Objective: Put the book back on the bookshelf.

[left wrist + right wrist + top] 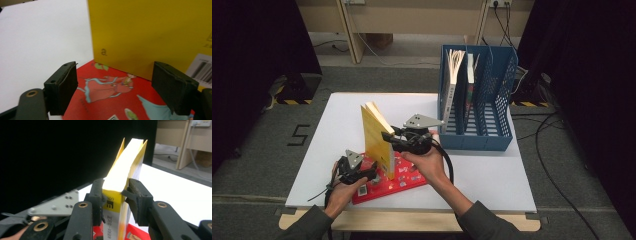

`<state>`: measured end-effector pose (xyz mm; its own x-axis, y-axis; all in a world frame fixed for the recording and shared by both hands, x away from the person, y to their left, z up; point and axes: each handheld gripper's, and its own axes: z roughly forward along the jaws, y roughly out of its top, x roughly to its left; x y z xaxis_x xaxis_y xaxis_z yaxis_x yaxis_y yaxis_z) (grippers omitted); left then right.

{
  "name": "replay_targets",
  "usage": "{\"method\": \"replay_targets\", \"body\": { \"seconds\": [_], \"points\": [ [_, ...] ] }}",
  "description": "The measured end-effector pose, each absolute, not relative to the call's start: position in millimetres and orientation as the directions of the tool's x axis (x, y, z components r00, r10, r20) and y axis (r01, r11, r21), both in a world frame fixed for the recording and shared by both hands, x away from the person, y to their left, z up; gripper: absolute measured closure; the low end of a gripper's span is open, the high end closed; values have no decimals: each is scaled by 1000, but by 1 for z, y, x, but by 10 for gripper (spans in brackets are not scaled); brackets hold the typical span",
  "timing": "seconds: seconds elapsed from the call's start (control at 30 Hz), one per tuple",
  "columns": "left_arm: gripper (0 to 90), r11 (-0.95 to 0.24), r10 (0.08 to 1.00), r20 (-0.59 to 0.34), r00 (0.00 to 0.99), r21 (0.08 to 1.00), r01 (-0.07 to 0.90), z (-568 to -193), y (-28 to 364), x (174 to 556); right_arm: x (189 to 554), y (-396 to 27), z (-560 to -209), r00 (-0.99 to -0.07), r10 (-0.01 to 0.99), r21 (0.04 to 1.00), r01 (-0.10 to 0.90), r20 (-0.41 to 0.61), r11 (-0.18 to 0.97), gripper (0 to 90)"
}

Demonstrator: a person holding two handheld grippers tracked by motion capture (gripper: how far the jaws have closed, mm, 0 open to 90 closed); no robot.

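The right gripper (388,136) has its jaws pressed on the spine edge of a thick yellow paperback book (377,137), standing upright on a flat red picture book (404,181). The yellow book's foot is cut off behind the jaws in the right gripper view. The left gripper (115,87) hangs open over the red cover, clasping nothing. Both books sit at the near edge of the white counter (492,170); a blue mesh file rack (499,100) stands at its far right, holding books whose covers are hard to make out. Grey carpet and dark curtains surround it.
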<state>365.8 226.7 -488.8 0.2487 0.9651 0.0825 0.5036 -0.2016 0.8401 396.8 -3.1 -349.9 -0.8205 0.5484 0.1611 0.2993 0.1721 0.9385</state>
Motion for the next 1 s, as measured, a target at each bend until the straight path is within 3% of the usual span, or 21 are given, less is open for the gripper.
{"method": "replay_targets", "body": {
  "seconds": [0.13, 0.3, 0.5, 1.0],
  "points": [
    [199, -150, 977, 40, 210, 829, 539, -491, 245, 370, 404, 3, -356, -820, 560, 938, 278, 119, 207, 664],
    [198, -85, 990, 8, 142, 833, 547, -491, 270, 375, 416, 1, -357, -825, 550, 939, 280, 129, 199, 755],
    [197, -24, 997, -19, 72, 831, 555, -493, 294, 379, 438, -14, -357, -810, 525, 918, 376, 261, 125, 756],
    [196, -3, 999, -19, 31, 812, 583, -501, 313, 386, 438, -64, -343, -759, 501, 874, 485, 416, 9, 749]
  ]
}}
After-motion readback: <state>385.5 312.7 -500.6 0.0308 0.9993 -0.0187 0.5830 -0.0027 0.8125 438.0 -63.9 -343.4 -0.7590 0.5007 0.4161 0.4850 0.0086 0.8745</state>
